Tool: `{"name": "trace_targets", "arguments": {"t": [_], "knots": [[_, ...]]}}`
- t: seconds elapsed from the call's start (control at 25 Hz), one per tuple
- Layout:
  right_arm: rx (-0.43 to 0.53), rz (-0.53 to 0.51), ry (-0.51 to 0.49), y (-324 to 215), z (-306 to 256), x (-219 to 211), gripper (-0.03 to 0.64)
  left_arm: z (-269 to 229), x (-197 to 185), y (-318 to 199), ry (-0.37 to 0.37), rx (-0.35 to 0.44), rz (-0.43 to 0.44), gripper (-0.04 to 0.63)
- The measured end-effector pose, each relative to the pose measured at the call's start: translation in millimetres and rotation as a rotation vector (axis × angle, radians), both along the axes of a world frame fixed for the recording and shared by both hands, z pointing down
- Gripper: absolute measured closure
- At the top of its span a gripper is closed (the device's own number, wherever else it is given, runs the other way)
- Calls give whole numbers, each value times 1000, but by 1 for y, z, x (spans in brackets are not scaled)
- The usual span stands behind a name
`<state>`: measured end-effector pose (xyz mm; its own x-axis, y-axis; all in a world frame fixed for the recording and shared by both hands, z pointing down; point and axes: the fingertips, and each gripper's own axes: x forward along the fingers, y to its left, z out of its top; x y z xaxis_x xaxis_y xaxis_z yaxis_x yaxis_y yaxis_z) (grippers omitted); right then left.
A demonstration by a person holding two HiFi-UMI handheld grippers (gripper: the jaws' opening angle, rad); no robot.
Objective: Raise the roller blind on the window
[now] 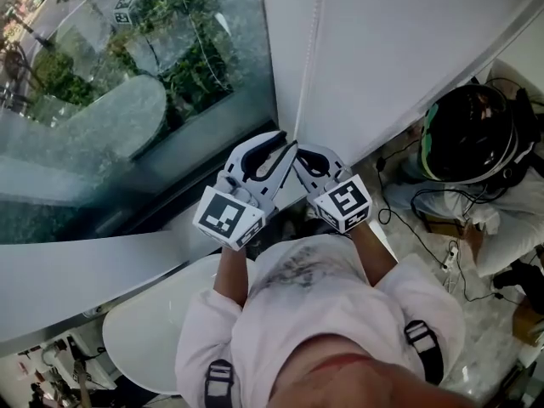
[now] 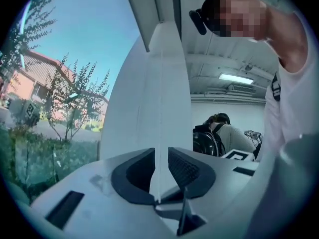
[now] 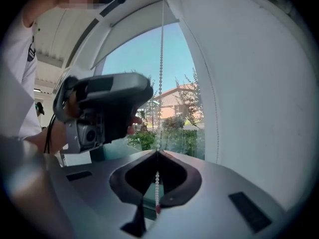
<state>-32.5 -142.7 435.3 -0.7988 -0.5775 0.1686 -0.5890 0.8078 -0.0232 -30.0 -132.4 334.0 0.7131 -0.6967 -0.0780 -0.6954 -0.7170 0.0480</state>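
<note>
A white bead chain (image 1: 308,58) hangs down the edge of the white roller blind (image 1: 408,49), beside the window glass (image 1: 127,75). In the right gripper view the chain (image 3: 160,59) runs down into my right gripper (image 3: 157,152), whose tips are shut on it; a short length hangs on inside the jaws' hollow. My left gripper (image 2: 160,171) is open with a narrow gap, and the chain (image 2: 160,83) passes through it without the pads pressing on it. In the head view the left gripper (image 1: 276,153) and the right gripper (image 1: 299,158) sit close together at the chain.
A white sill (image 1: 85,270) runs under the window, with a round white surface (image 1: 153,321) below it. A person in a dark helmet (image 1: 467,134) sits at the right among cables (image 1: 425,219). Trees and a house show outside.
</note>
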Motion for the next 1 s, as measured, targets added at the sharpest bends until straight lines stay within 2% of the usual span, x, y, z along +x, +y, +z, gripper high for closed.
{"name": "trace_targets", "arguments": {"t": [0.12,0.24,0.32,0.52,1.0], "knots": [[3,-8,4,4,2,-6,555,-19,4,-11,-23,44,9,525],[4,-17,7,6,4,-12,555,-22,8,-19,-41,44,9,529],[5,-21,6,6,4,-13,555,-22,9,-20,-41,37,2,575],[5,-21,9,5,6,-12,555,-20,10,-19,-26,51,-24,580],[-54,-11,85,4,46,-11,555,21,8,-22,-29,-37,-38,580]]}}
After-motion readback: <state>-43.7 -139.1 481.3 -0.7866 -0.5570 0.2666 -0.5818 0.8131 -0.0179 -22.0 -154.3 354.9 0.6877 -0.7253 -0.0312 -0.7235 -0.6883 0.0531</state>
